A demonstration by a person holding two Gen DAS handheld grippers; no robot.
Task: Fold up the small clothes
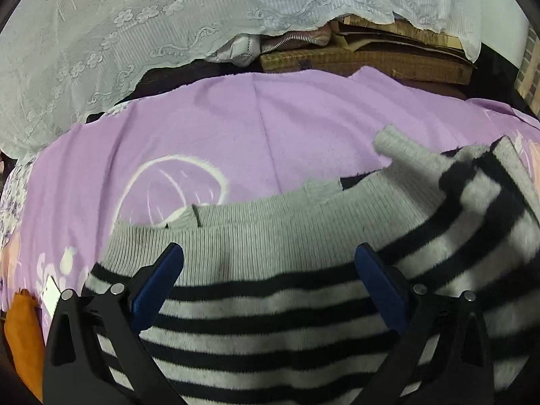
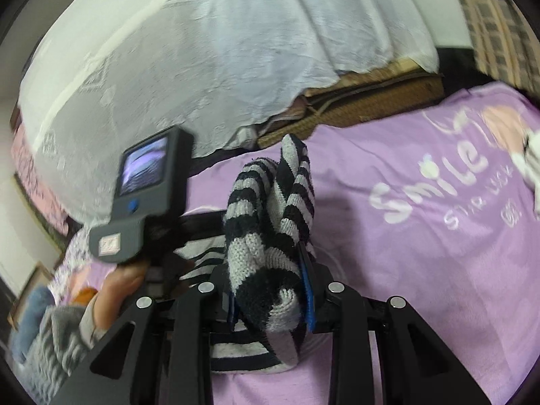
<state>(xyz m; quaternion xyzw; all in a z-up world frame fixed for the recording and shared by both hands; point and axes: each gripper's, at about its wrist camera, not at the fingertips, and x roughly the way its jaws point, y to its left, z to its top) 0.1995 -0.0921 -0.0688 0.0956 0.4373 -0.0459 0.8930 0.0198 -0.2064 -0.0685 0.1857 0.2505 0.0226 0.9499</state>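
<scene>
Knitwear is lying across a purple blanket (image 1: 236, 118) as a person with two handheld grippers is working on folding it. One striped sweater (image 1: 287, 303), grey with black bands, is spreading directly under and ahead of the left gripper (image 1: 270, 270), whose blue-padded fingers (image 1: 158, 283) are standing wide apart above the ribbed grey hem, touching nothing that can be made out. The sweater's long axis appears to be running across that view, from the hem edge on the left toward the right side, where one grey-cuffed sleeve (image 1: 401, 148) is bunching up and pointing away.

In the right wrist view, the right gripper (image 2: 270, 290) is clamping a thick wad of the same striped knit (image 2: 270, 229) between its pads, the fabric rising in a twisted column above the jaws and trailing down onto the blanket below. The left tool's handle, with its small lit screen (image 2: 143, 165), is sitting just to the left of that column, gripped by the person's left hand (image 2: 118, 287).

Judging by this, the coming fold is turning on the right gripper carrying its held side across the body toward the left, while the open left gripper, nearer the flat hem, is placed to pin or pinch it.

Counted: one sweater, two grippers, one blanket, one orange cloth (image 1: 23, 337) at the left edge, one white lace cover (image 1: 135, 17) behind.
</scene>
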